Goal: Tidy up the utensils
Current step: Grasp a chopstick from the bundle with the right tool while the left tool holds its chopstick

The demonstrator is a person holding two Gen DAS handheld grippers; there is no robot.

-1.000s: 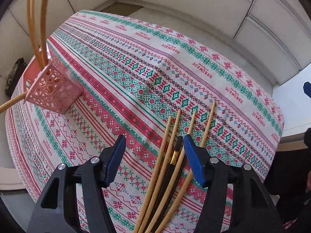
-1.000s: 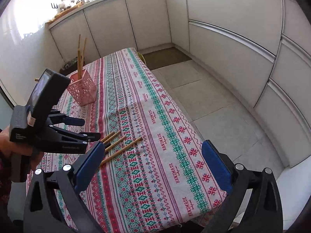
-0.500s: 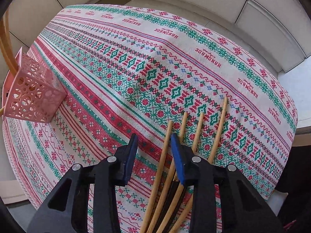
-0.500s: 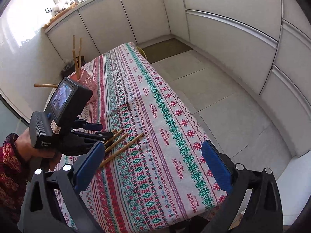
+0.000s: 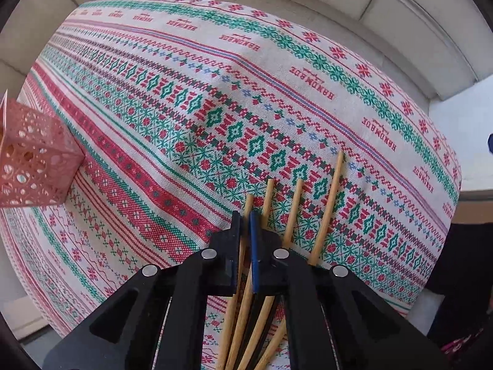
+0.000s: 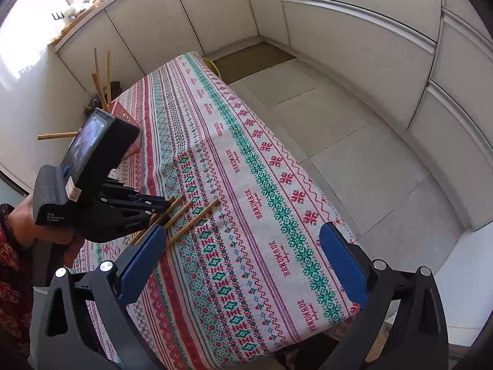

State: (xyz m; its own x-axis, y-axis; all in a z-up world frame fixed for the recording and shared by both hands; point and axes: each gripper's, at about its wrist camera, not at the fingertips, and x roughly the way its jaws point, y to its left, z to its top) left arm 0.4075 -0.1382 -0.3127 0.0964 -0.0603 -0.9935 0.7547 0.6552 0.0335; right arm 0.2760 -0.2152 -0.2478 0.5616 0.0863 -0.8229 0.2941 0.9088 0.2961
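Several wooden chopsticks (image 5: 326, 203) and a black one lie side by side on the patterned tablecloth (image 5: 215, 92). My left gripper (image 5: 245, 220) is shut on the leftmost wooden chopstick (image 5: 248, 205), low on the cloth. It shows in the right wrist view (image 6: 160, 203) over the same chopsticks (image 6: 197, 219). A pink perforated holder (image 5: 34, 160) stands at the left; in the right wrist view (image 6: 123, 111) it has several chopsticks standing in it. My right gripper (image 6: 243, 262) is open and empty, held above the table's near end.
White cabinet fronts (image 6: 354, 46) surround the table, with tiled floor (image 6: 354, 141) to the right. The table's right edge (image 6: 308, 191) drops to the floor. One chopstick (image 6: 57, 136) sticks out sideways behind the left gripper's camera body.
My left gripper moved down onto the chopsticks and closed from wide open onto the leftmost wooden one. My right gripper stayed open, shifting slightly.
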